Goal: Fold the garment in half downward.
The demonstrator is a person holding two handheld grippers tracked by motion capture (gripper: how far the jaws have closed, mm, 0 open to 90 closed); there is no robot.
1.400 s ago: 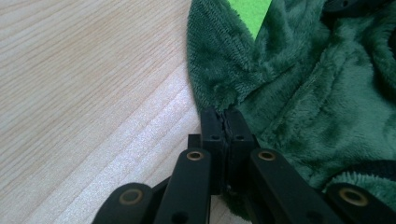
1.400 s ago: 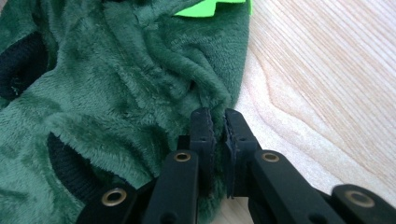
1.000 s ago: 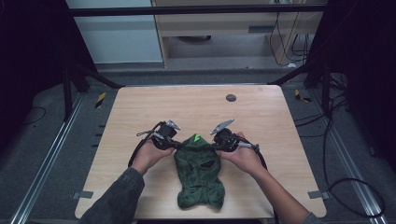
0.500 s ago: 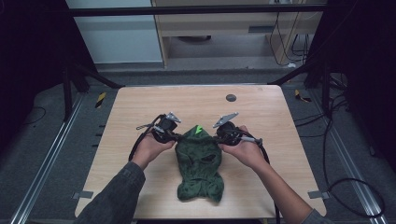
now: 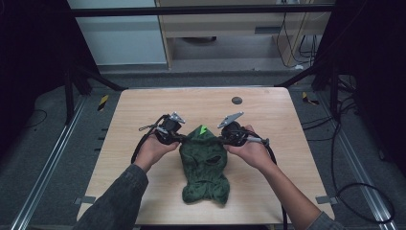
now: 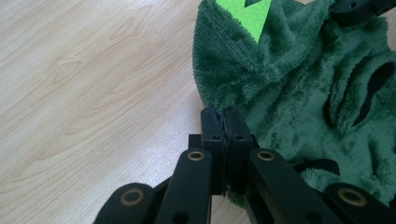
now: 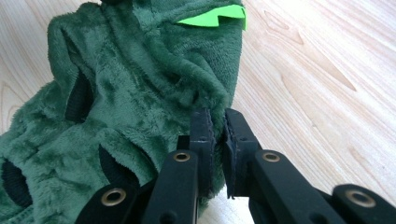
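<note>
The green plush garment (image 5: 203, 165) is lying at the middle of the table (image 5: 287, 115). Its edges are being pinched by the left gripper (image 6: 225, 119) and the right gripper (image 7: 215, 122). The thin holds may be slipping when the garment is being lifted.

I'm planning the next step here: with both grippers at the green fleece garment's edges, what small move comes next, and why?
Probably draw the two grippers slightly apart to spread it. The left gripper is closed at one edge of the green fleece garment, the right gripper nearly closed at the opposite edge, and the fabric between them is bunched in folds on the table.
</note>
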